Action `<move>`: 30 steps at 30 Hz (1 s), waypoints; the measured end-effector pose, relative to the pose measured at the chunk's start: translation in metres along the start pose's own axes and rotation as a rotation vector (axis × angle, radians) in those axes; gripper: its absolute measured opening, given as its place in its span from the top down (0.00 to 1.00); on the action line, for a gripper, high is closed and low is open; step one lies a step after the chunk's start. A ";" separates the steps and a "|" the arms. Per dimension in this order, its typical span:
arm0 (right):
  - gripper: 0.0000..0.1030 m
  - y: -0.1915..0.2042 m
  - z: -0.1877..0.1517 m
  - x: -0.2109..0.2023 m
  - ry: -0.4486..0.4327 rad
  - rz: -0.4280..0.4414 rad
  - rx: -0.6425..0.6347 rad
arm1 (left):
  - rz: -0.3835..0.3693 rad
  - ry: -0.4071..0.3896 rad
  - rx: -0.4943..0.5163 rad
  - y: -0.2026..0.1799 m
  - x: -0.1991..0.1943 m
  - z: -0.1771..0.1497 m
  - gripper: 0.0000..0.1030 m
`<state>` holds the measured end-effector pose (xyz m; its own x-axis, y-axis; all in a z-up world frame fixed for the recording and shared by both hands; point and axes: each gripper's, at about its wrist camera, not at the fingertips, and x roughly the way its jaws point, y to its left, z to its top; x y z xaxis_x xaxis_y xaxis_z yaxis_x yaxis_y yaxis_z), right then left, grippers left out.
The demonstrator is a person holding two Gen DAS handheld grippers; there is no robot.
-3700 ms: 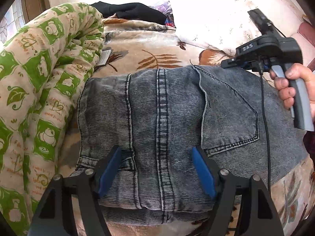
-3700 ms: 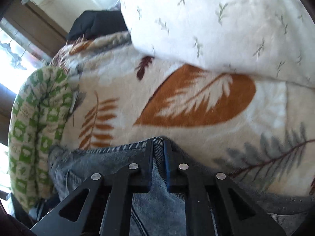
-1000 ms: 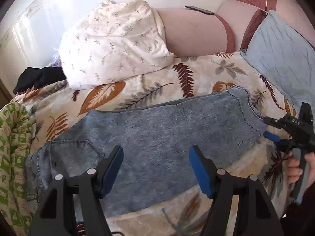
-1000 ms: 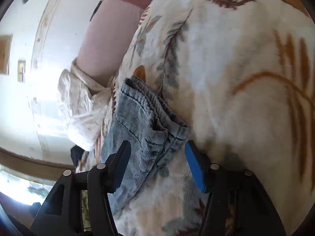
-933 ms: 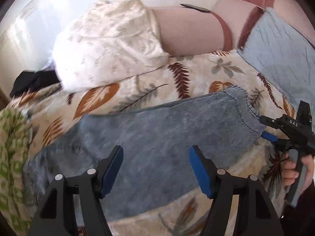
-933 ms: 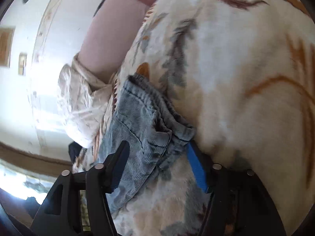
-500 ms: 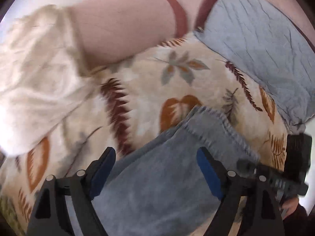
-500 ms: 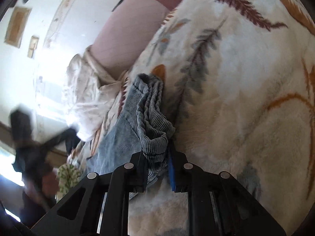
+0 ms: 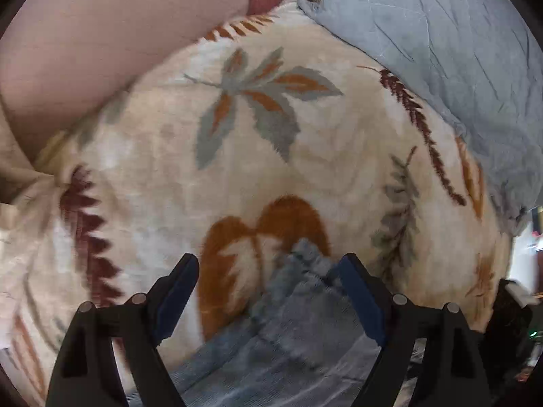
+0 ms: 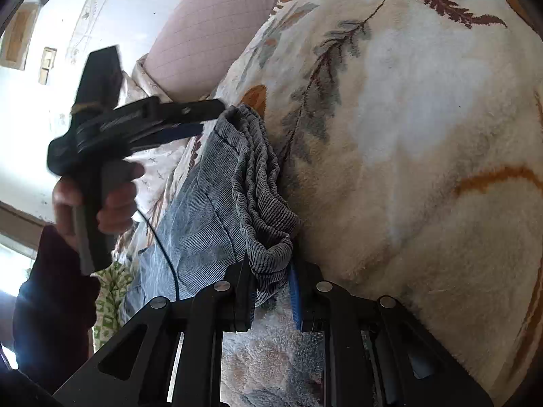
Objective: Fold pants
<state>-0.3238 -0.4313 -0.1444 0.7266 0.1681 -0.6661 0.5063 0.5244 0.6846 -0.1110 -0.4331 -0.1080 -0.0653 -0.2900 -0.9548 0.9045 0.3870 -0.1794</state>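
1. The left gripper [image 9: 268, 291] points steeply down at the bed, its blue-padded fingers [image 9: 176, 296] spread wide with the pants' leg end between them; the pads do not press on the cloth, so it is released

2. In the right wrist view that same tool shows from the side, at the far corner of the leg hem: a hand [image 10: 98, 200] is wrapped around its grey handle, a dark sleeve [image 10: 51, 291] runs down from the wrist, and a thin black cable [image 10: 163, 254] hangs from it across the denim

3. The right gripper [image 10: 271, 291] tilts down toward the bed, jaws nearly together and clenched on the bunched near corner of the hem

4. The pants [image 10: 210, 217], grey-blue ribbed denim, lie along the leaf-patterned blanket [image 10: 424, 142], the leg end lifted into folds where the right gripper pinches it

5. A pale blue pillow [image 9: 458, 61] lies at the blanket's far edge, and a pink headboard [image 10: 217, 30] stands behind

6. No brand, label or writing can be read; lettering on the left gripper's body is blurred
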 end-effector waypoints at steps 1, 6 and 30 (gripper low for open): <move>0.85 -0.001 0.000 0.000 0.002 0.004 0.002 | -0.054 0.035 -0.004 -0.002 0.003 0.000 0.16; 0.85 -0.002 -0.002 -0.001 0.003 0.013 0.007 | -0.040 0.067 0.108 -0.023 0.012 -0.001 0.15; 0.85 0.015 -0.005 0.010 -0.024 -0.033 -0.023 | -0.015 -0.027 0.324 -0.043 0.003 -0.036 0.70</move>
<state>-0.3112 -0.4172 -0.1427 0.7209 0.1309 -0.6805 0.5193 0.5482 0.6556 -0.1650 -0.4190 -0.1120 -0.0724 -0.3180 -0.9453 0.9909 0.0853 -0.1046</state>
